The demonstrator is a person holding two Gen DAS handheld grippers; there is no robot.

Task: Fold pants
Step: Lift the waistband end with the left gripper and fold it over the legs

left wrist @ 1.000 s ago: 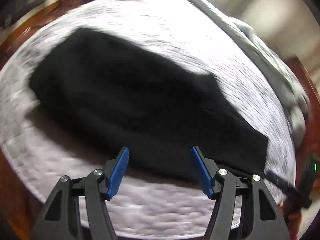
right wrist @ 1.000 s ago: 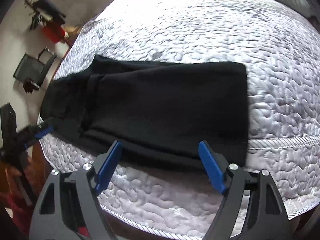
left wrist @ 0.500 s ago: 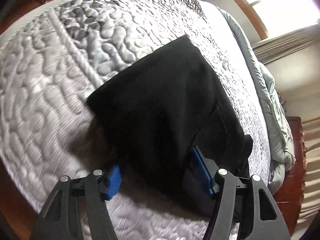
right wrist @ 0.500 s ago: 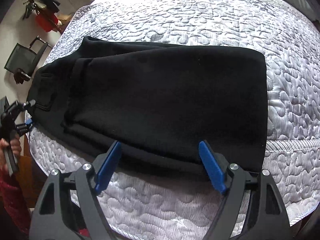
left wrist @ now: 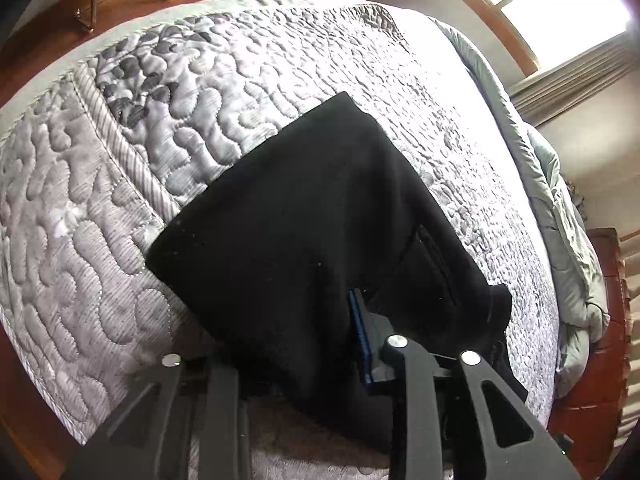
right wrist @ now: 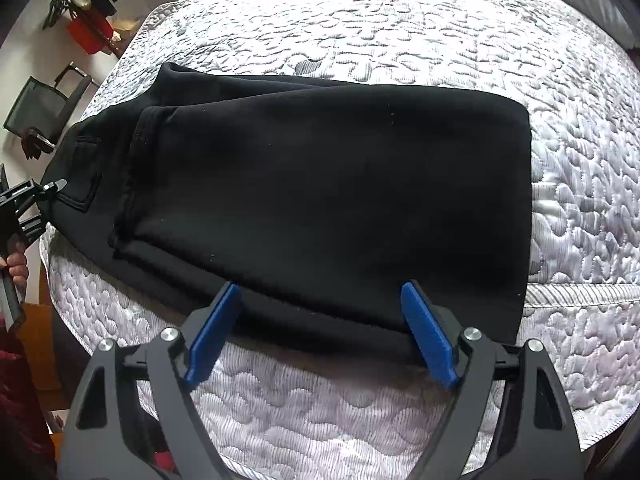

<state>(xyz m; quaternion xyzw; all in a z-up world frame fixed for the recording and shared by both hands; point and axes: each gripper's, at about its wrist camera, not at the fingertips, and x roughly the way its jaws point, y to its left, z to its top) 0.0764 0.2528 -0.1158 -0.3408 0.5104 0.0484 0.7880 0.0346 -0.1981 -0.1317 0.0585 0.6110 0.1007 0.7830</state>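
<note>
Here the black pants (right wrist: 320, 184) lie folded on the bed (right wrist: 400, 28), near its front edge. The bed has a bumpy white and grey cover. In the right view the pants make a wide dark block. One folded part lies on top of the other, and its hem sits at the left. A pocket (right wrist: 86, 172) shows at the far left end of the pants.

The right tool (right wrist: 320, 336) hangs just over the near edge of the pants. Its two blue fingers (right wrist: 212, 332) are spread wide apart, and they hold nothing.

The left tool (left wrist: 304, 344) is at the pocket end of the pants. In the left view the cloth lies between its fingers and covers one of them. Only one blue finger (left wrist: 360, 336) shows, pressed against the cloth. I cannot tell if this tool is pinching the pants or just sitting around them. In the right view the left tool (right wrist: 44, 190) touches the left end of the pants, and a hand (right wrist: 16, 264) holds it.

A grey blanket (left wrist: 560, 216) is bunched along the far side of the bed. A black chair (right wrist: 44, 112) stands on the floor beside the bed.
</note>
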